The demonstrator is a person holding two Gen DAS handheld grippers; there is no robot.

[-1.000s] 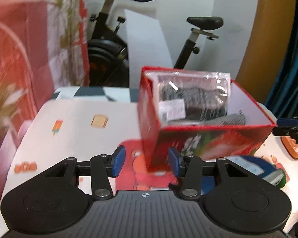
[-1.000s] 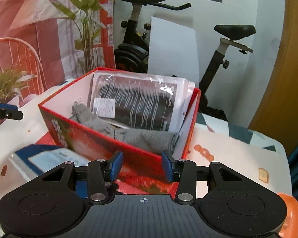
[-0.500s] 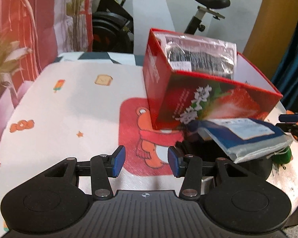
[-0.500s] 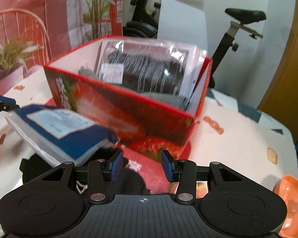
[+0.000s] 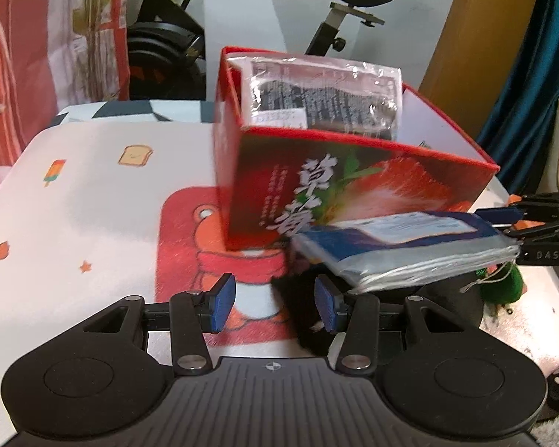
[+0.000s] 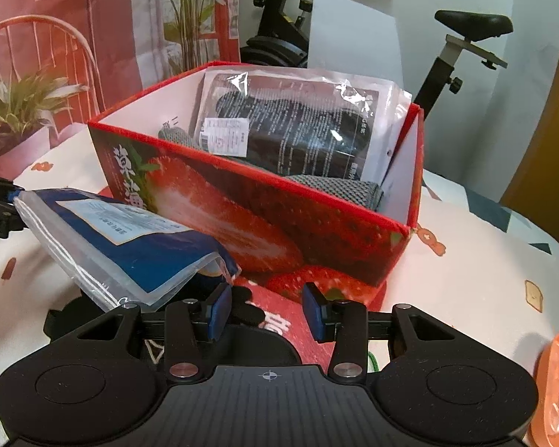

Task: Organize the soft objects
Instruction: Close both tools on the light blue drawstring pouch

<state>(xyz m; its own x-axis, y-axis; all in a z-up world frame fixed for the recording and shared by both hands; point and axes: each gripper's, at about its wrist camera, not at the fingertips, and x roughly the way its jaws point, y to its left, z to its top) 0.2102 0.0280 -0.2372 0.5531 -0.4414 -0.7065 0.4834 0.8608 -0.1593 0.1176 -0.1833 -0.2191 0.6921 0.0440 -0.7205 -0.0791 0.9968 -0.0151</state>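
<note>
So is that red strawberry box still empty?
No, the red strawberry box already holds a clear bag of dark fabric and a folded grey cloth.

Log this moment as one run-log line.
red strawberry box: holds packaged items | blue packaged item: outside box, on black object | both fingers sets: open, empty

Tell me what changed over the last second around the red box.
Both views dropped: the red strawberry-printed cardboard box now sits higher in frame, and the blue clear-wrapped packet on the black fabric is in fuller view. Nothing grabbed or released; left tool and right tool stay open and empty. Box contents unchanged.
</note>
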